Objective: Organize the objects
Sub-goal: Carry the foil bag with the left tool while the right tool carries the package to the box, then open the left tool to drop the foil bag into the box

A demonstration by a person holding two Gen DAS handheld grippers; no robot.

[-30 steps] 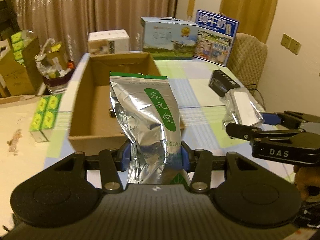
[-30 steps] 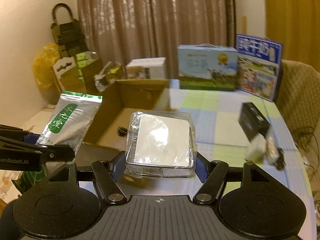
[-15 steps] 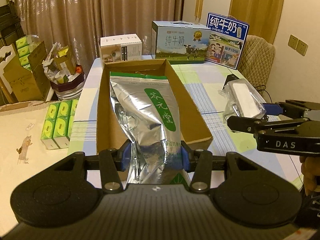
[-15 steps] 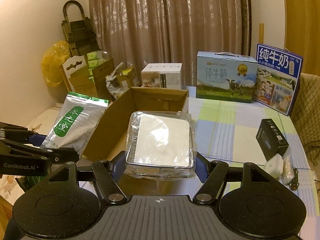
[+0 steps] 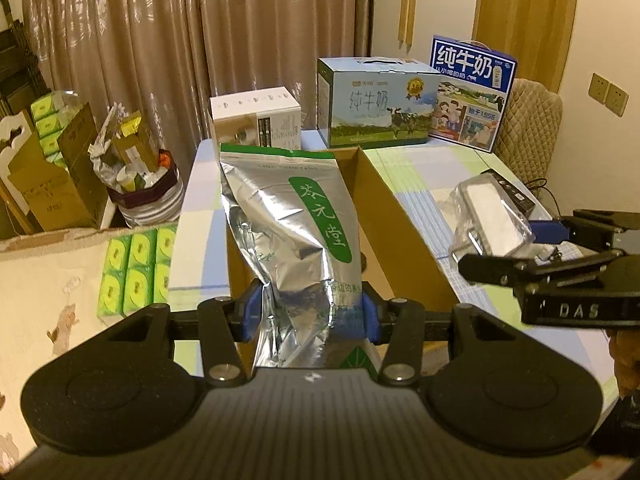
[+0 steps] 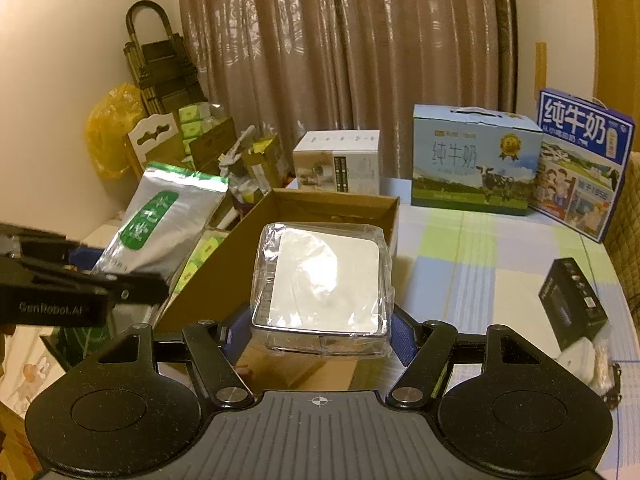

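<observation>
Left gripper (image 5: pixel 310 314) jaws are clamping the foil pouch (image 5: pixel 292 240); right gripper (image 6: pixel 320 332) jaws are clamping the wrapped container (image 6: pixel 320 288), apparently above the cardboard box (image 6: pixel 340 204) at 12 o'clock.

The pouch (image 5: pixel 288 236) between my left fingers (image 5: pixel 251 312), which wear blue pads, is crinkled silver foil with a green top edge and a green label band bearing white characters. The box (image 6: pixel 320 284) in my right fingers (image 6: pixel 402 338) is clear plastic film over a white square face with a silvery rim. Under both lies a plain brown cardboard carton (image 5: pixel 404 240) on a worktop (image 6: pixel 480 264) checked in pale blue, lime green and white, with brown patterned curtains (image 6: pixel 360 60) behind two blue milk cartons (image 6: pixel 476 164) printed with cows and green grass.
</observation>
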